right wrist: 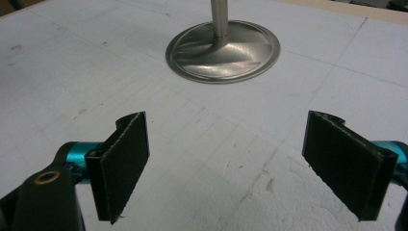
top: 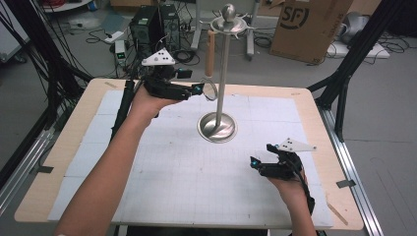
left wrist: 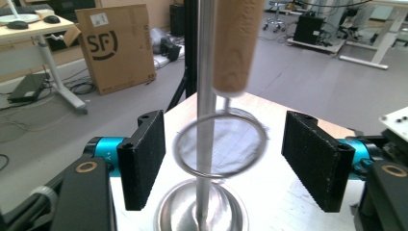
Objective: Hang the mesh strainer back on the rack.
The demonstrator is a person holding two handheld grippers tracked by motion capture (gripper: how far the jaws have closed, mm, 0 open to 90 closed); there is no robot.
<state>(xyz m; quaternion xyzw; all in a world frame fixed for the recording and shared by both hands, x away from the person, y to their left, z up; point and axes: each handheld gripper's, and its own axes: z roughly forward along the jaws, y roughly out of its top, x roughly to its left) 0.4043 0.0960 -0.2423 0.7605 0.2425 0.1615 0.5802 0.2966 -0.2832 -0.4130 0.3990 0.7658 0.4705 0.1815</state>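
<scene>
Two claws, both spread and empty. My left claw (left wrist: 223, 161) is raised at the stand's pole (top: 222, 73), and the strainer (left wrist: 219, 147), handle (left wrist: 235, 43) up, hangs straight ahead between its jaws, long axis vertical. My right claw (top: 262, 166) sits low over the bench (top: 162, 191), well apart, so left is nearer
</scene>
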